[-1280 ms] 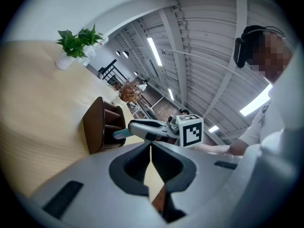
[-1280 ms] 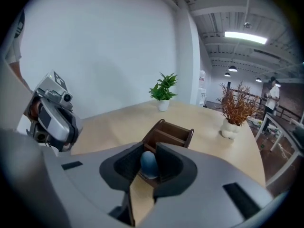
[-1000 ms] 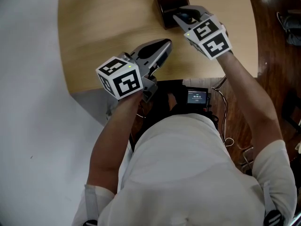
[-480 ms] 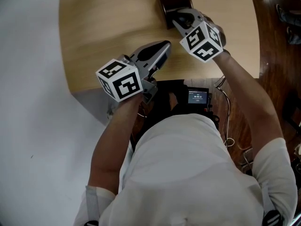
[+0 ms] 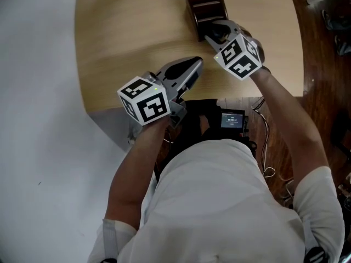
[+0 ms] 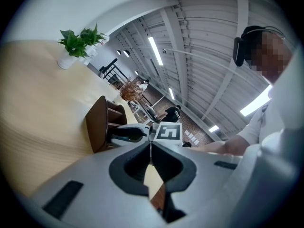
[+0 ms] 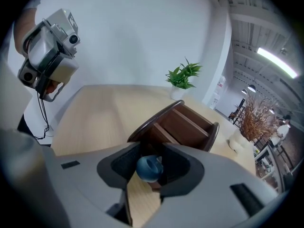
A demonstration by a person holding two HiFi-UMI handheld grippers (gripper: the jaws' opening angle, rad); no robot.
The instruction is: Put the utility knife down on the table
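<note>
My right gripper is shut on the utility knife, whose rounded blue end shows between the jaws. In the head view the right gripper hangs low over the table, right at the near end of a brown wooden organizer. The left gripper view shows the knife as a dark teal shape pointing at the organizer. My left gripper is shut with nothing in it. It hovers near the table's front edge, left of the right gripper.
A potted green plant stands at the table's far side, and a vase of dried twigs stands to the right. The organizer has open compartments. The light wooden table stretches out to the left.
My right gripper has moved down and closer to the organizer with the knife, and its marker cube has turned. The left gripper has barely shifted.
</note>
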